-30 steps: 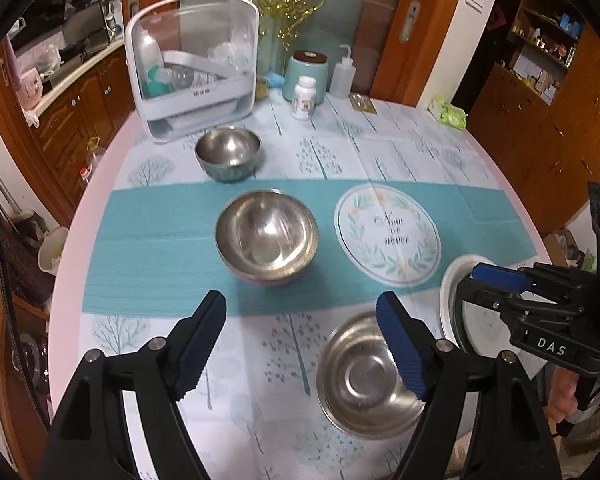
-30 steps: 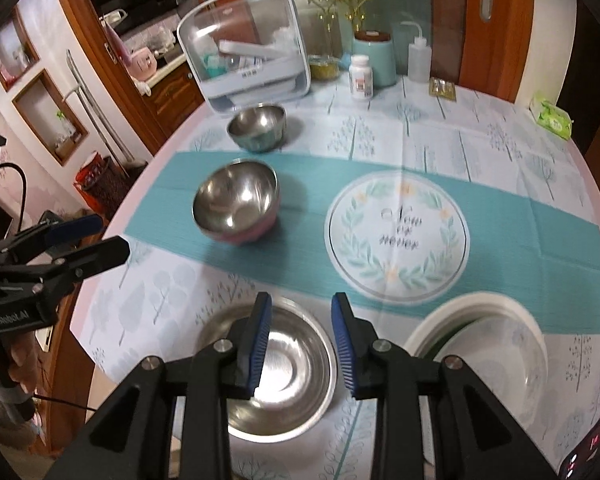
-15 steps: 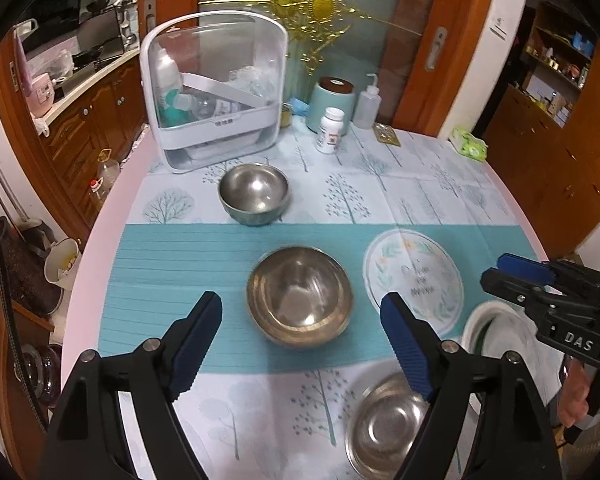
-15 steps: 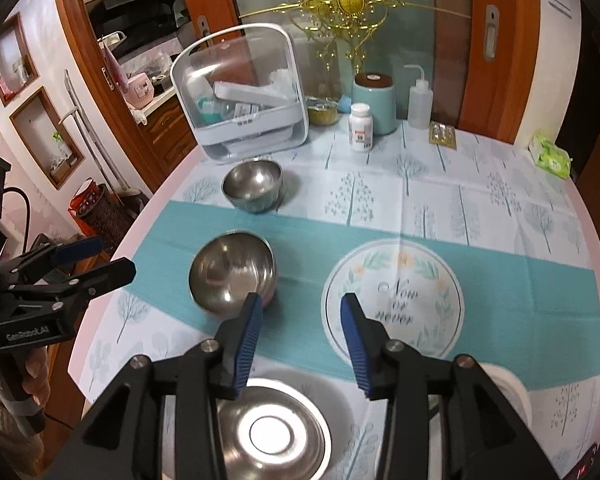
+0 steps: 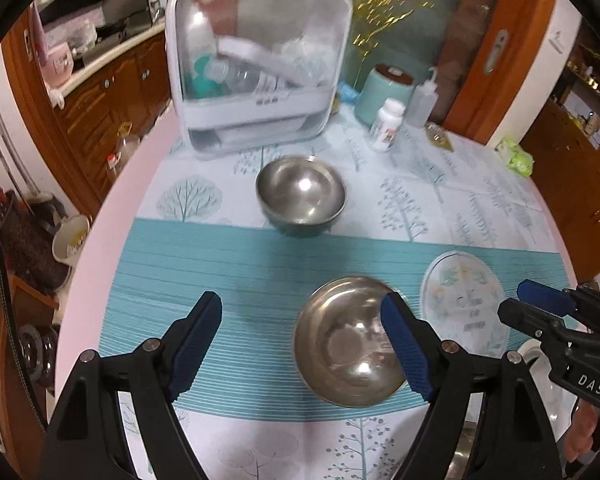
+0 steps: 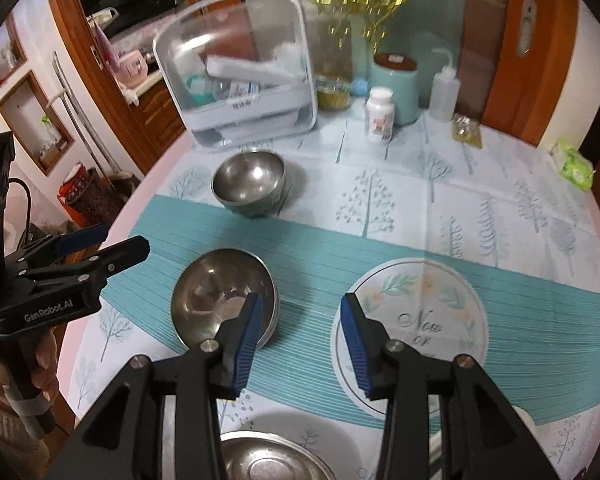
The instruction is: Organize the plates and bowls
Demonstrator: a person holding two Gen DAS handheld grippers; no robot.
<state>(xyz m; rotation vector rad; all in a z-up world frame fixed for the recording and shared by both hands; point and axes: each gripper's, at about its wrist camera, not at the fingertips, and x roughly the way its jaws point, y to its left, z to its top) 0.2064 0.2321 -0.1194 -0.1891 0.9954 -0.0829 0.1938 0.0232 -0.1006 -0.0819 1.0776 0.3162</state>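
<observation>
A small steel bowl (image 5: 301, 191) (image 6: 249, 182) stands at the back, near the dish box. A medium steel bowl (image 5: 344, 352) (image 6: 216, 300) sits on the teal runner. A wide shallow steel bowl (image 6: 268, 460) lies at the near edge. A white plate (image 5: 540, 364) shows at the right, mostly hidden. My left gripper (image 5: 302, 344) is open and empty above the runner, its right finger over the medium bowl. My right gripper (image 6: 302, 340) is open and empty, between the medium bowl and the round print.
A clear-lidded white dish box (image 5: 256, 68) (image 6: 240, 72) stands at the back of the round table. Beside it are a teal canister (image 6: 394, 88), a pill bottle (image 6: 379, 120) and a squeeze bottle (image 6: 444, 88). A green packet (image 6: 574, 164) lies far right.
Both grippers rose and drew back from the near edge; the wide bowl and plate slid toward the bottom of view. The right gripper's jaws opened wider. The left view shifted left.
</observation>
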